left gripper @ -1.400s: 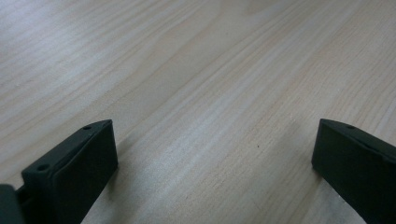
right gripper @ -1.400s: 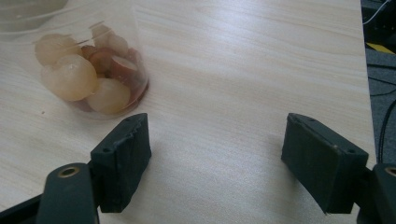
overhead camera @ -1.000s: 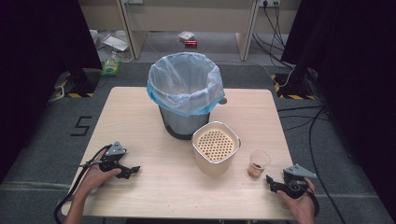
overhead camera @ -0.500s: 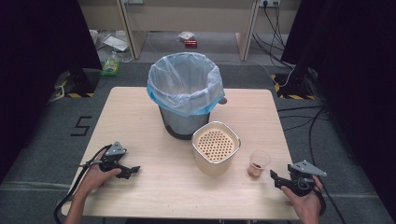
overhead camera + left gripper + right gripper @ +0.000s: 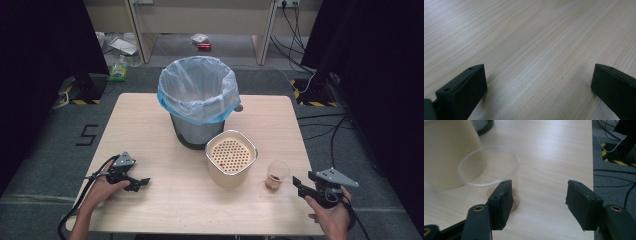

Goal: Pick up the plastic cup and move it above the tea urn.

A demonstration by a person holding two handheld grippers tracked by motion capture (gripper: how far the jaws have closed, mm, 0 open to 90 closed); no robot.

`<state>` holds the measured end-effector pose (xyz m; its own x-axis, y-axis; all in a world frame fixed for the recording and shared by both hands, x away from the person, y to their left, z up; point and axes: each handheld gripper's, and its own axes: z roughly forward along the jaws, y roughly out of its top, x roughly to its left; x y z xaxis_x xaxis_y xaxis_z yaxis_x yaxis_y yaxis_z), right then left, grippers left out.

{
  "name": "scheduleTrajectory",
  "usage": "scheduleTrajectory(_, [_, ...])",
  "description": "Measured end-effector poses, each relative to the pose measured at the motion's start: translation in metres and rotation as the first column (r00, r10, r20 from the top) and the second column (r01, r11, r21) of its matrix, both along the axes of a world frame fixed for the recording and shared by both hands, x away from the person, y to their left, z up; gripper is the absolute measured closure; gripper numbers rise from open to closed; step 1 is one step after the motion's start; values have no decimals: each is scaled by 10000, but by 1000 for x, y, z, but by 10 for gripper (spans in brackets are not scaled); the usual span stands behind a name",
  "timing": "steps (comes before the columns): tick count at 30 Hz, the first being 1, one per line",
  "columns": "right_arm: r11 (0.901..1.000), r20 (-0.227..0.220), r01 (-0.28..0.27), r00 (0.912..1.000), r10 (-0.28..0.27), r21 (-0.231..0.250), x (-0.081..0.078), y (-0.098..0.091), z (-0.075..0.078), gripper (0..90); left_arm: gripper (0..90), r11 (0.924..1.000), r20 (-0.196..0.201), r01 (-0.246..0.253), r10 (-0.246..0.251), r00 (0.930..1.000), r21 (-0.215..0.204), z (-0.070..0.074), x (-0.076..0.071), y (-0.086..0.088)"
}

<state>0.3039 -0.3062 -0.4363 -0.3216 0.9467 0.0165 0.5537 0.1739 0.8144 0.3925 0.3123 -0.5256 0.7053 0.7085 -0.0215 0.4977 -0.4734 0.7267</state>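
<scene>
Clear plastic cup w/ something brown at its bottom stands upright on the pale wooden table, just right of the cream square container with a perforated top & well apart from the bin lined w/ a blue bag. Right gripper sits near the cup; its jaws have just been closing, nothing between them, cup off to one side. Left gripper rests on the table, jaws wide apart.

cup right of strainer pot, bin behind

bare table before left tongs; cup beside right tongs
</scene>
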Motion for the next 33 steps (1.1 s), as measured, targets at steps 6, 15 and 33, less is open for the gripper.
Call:
scheduleTrajectory(6, [9997, 176, -216, 9996, 214, 112, 2, 7, 11, 410, 0, 10000, -1, -1, 1, 10000, -4, 0, 0, 0])
scheduleTrajectory(15, [9977, 105, -680, 9976, 680, 8, 17, 22, 19, 445, 0, 10000, 1, -2, 2, 10000, -1, 0, 0, 0])
scheduleTrajectory(33, [9901, -1162, -1208, 9869, 1119, -722, 56, 34, -1, 647, 0, 10000, 0, 2, -2, 10000, -1, 0, 0, 0])
